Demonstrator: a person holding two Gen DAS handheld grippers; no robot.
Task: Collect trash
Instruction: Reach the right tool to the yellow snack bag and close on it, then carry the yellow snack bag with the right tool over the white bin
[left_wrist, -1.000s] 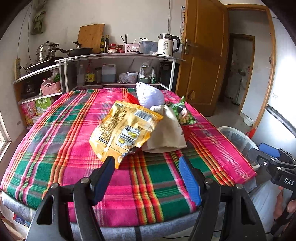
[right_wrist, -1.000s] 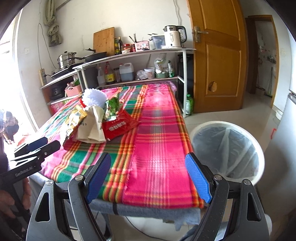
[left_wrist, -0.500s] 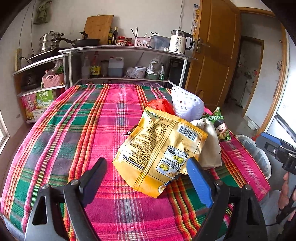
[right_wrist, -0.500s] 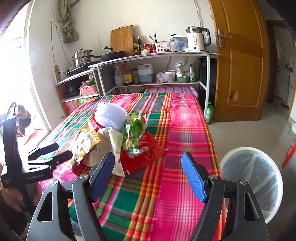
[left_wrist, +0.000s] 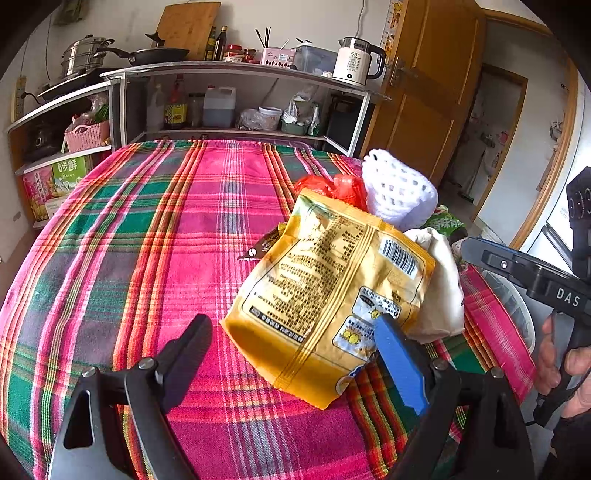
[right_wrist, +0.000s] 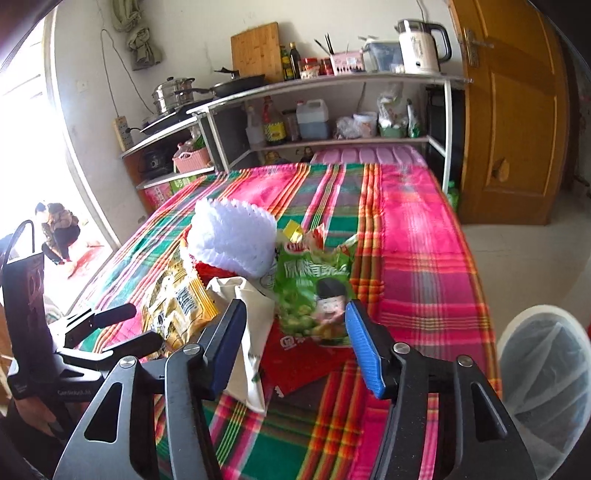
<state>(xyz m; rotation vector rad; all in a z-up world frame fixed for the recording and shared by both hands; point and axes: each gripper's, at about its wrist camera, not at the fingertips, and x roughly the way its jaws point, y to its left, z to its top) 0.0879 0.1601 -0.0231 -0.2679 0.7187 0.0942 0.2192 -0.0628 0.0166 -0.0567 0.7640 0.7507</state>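
A heap of trash lies on the plaid-covered table (left_wrist: 155, 236): a yellow snack bag (left_wrist: 325, 291), a white foam net (left_wrist: 397, 192), a cream paper bag (left_wrist: 441, 288) and a red plastic bag (left_wrist: 332, 186). My left gripper (left_wrist: 291, 354) is open, its fingers on either side of the yellow bag's near corner. In the right wrist view my right gripper (right_wrist: 295, 343) is open just short of a green snack packet (right_wrist: 317, 295) lying on a red packet (right_wrist: 303, 362). The foam net (right_wrist: 232, 236) and the yellow bag (right_wrist: 177, 302) also show there.
A white lined trash bin (right_wrist: 546, 376) stands on the floor right of the table. A metal shelf (left_wrist: 236, 70) with a kettle, pans and bottles stands behind the table. A wooden door (right_wrist: 513, 110) is at the back right. The left gripper (right_wrist: 110, 328) shows in the right wrist view.
Both grippers have moved forward over the table toward the trash heap. The left one now straddles the yellow bag's corner; the right one is close to the green packet.
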